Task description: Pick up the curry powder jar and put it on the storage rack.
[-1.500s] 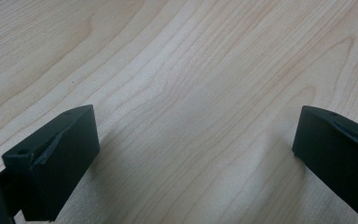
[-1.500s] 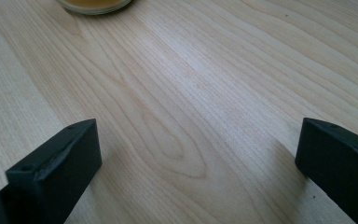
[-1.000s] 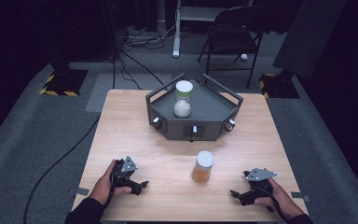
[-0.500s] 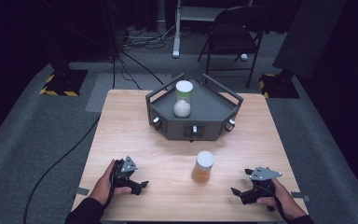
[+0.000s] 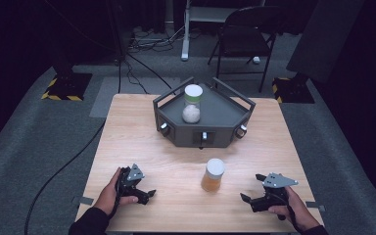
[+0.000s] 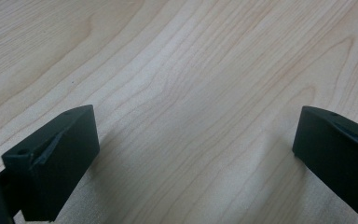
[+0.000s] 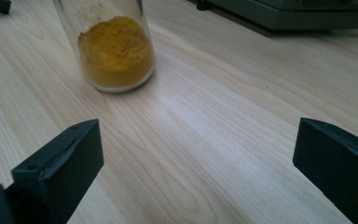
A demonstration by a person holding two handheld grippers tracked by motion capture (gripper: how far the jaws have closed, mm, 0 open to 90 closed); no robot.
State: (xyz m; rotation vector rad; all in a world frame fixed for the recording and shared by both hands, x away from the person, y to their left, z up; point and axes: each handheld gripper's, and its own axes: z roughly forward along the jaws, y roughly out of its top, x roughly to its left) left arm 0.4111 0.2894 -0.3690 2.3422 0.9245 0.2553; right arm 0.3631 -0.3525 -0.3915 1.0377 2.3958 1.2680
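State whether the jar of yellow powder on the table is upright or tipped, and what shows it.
Upright. The jar stands on its base on the table, white lid on top; the powder sits level at its bottom.

The pale wooden table looks smooth and matt, with visible grain. The clear glossy jar of yellow powder seems glass or plastic.
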